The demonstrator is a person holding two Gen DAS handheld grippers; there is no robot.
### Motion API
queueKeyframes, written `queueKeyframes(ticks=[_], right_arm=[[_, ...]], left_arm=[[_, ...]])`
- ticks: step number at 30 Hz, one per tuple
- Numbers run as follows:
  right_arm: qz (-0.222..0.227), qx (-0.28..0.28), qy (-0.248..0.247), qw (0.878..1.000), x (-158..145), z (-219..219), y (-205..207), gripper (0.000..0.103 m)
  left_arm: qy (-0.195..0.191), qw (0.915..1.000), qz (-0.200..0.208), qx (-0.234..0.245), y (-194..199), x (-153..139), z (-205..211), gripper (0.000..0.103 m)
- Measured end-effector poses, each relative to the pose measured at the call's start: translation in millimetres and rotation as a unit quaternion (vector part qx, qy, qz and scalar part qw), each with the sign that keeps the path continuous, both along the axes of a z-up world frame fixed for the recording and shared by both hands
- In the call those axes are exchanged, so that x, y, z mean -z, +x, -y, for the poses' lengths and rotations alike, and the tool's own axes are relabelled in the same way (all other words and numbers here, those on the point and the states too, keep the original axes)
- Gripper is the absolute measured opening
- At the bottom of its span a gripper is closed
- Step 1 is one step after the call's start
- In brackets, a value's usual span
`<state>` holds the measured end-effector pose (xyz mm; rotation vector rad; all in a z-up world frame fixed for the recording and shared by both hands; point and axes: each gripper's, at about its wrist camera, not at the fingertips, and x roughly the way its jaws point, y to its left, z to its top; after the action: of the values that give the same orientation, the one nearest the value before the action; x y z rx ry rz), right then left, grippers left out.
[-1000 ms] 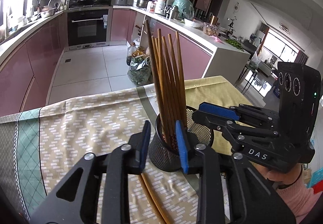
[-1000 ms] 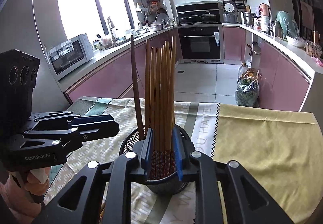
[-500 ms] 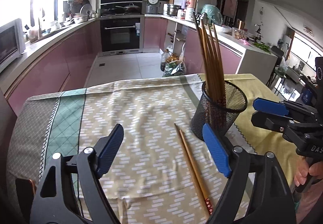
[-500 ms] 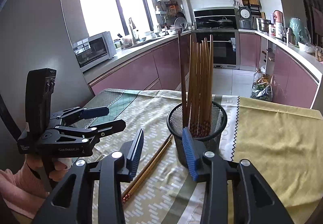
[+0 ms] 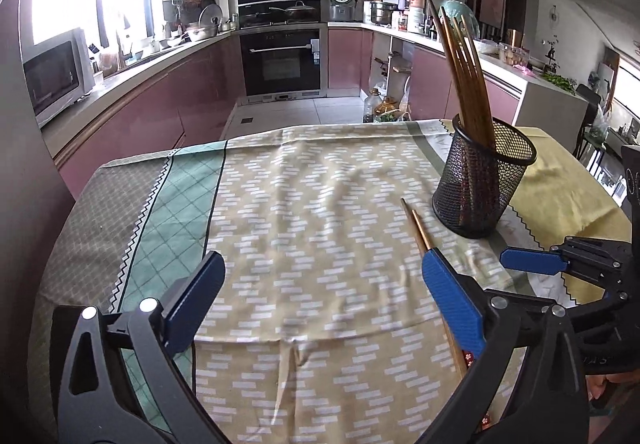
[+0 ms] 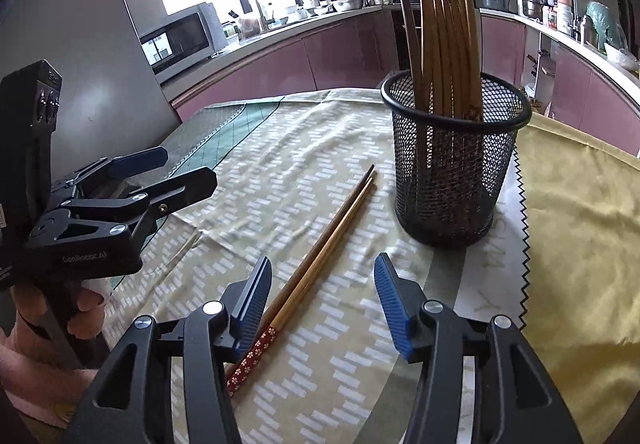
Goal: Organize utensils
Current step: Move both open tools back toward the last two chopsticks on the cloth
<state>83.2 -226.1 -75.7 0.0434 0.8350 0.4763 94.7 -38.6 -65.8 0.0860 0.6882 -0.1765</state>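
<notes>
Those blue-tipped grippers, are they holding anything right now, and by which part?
Nothing is held. The left gripper and right gripper are both opening, empty; the loose chopsticks lie on the tablecloth.

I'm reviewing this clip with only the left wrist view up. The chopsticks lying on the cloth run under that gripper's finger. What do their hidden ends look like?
Observer: In the right wrist view the pair of loose chopsticks ends in red handles with a white flower pattern.
Operator: Is the right gripper on them?
Observer: No. The right gripper has nothing between its pads; its jaws are opening, and the pair lies just beside its left finger.
Operator: Anything in the left gripper?
Observer: No. From the right wrist view the left gripper is empty, off to the side of the mesh cup.
</notes>
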Motion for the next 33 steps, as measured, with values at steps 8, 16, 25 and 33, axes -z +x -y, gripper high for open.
queueKeyframes(ticks=[8,16,25,33], right_arm=[[-0.015,0.007,-0.03,0.999,14,-11,-1,0.051],[-0.016,0.013,-0.054,0.998,16,-16,-3,0.051],[-0.018,0.015,-0.059,0.998,17,-17,-3,0.051],[-0.022,0.021,-0.062,0.998,18,-14,-1,0.051]], left_arm=[[-0.003,0.9999,-0.016,-0.005,-6,11,-7,0.097],[-0.006,0.9996,-0.027,-0.003,-6,18,-7,0.097],[-0.012,0.9994,-0.034,0.0,-6,22,-5,0.097],[-0.016,0.999,-0.041,0.009,-5,25,-3,0.097]])
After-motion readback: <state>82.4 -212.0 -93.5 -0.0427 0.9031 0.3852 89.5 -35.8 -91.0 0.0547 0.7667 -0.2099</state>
